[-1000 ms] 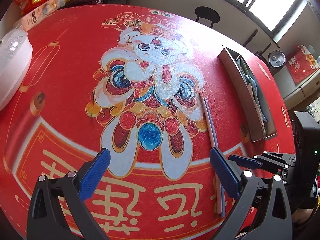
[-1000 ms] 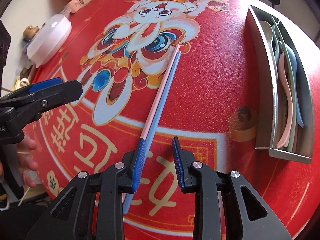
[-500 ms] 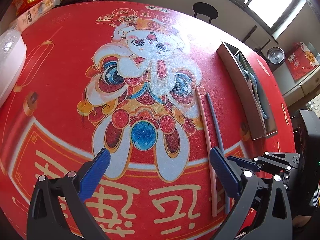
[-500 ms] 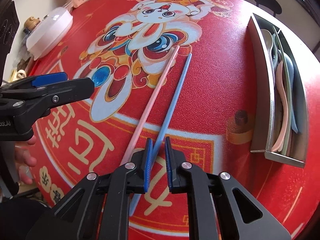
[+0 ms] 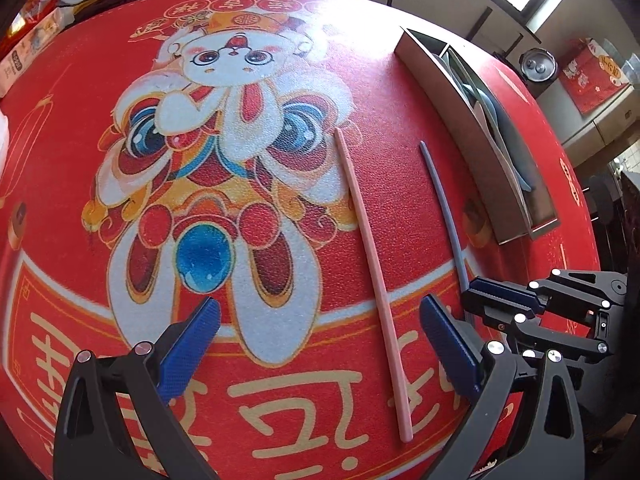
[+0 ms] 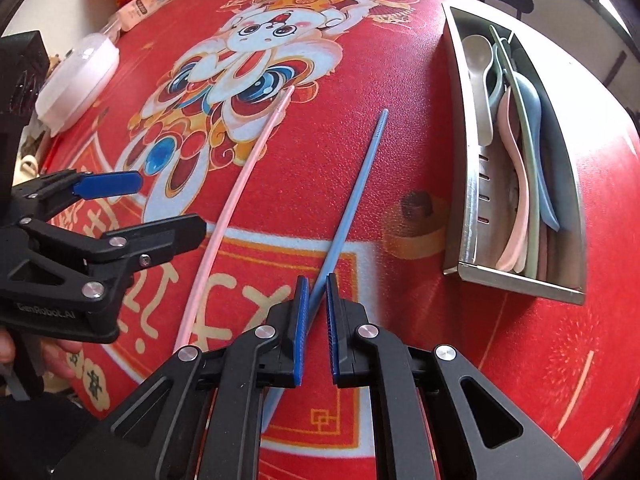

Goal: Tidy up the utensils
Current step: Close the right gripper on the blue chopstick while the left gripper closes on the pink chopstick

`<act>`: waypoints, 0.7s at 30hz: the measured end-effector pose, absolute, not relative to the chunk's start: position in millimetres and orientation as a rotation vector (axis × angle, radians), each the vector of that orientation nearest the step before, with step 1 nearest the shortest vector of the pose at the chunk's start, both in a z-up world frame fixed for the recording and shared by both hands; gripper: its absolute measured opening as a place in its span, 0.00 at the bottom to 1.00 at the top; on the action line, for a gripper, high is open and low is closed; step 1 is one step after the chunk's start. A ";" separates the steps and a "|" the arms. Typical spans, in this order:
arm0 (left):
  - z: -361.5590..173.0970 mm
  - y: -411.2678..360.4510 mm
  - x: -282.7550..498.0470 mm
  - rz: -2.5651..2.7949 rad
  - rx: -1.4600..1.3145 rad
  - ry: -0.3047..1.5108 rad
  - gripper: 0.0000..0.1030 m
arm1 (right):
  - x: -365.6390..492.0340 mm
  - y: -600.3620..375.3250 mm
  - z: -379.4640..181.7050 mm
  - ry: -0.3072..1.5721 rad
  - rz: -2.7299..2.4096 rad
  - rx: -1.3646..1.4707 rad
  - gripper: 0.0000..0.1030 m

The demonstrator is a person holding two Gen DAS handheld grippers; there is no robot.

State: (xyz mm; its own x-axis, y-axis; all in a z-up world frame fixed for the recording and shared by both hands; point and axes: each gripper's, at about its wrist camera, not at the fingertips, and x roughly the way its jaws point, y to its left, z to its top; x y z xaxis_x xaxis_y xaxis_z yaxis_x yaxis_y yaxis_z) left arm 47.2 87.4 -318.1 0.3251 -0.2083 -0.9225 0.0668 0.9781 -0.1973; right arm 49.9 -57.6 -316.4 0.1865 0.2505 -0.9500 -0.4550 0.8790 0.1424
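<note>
Worktop under a red printed mat carries two chopsticks, now well apart at their far tips. Right claw is pinching the blue chopstick near its near end, pads pressed on both sides. Pink chopstick lies free to its left. Left claw hangs spread over the pink chopstick's near end, gripping nothing. Steel utensil tray at far right holds spoons.

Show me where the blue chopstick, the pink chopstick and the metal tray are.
Blue chopstick (image 6: 356, 184), right wrist view, on its shaft above the right claw.
Pink chopstick (image 5: 366, 248), left wrist view, on the middle of its shaft.
Metal tray (image 6: 468, 200), right wrist view, on its slotted left wall.
</note>
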 end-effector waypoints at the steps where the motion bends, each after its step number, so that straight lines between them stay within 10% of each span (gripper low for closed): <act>1: -320.1 83.3 48.2 -0.184 -0.120 1.233 0.94 | 49.6 -59.2 -316.4 1.293 0.502 -0.180 0.08; 21: -333.5 55.9 62.6 -0.064 0.073 1.224 0.95 | 48.3 -68.8 -317.1 1.292 0.538 -0.122 0.09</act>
State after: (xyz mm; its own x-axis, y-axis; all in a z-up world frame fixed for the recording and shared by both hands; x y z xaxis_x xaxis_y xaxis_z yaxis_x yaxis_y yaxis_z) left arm 62.6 55.9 -333.5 0.3387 -0.0103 -0.9408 0.0885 0.9959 0.0210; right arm 48.3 -68.8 -317.1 0.1716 0.3112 -0.9347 -0.4444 0.8713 0.2085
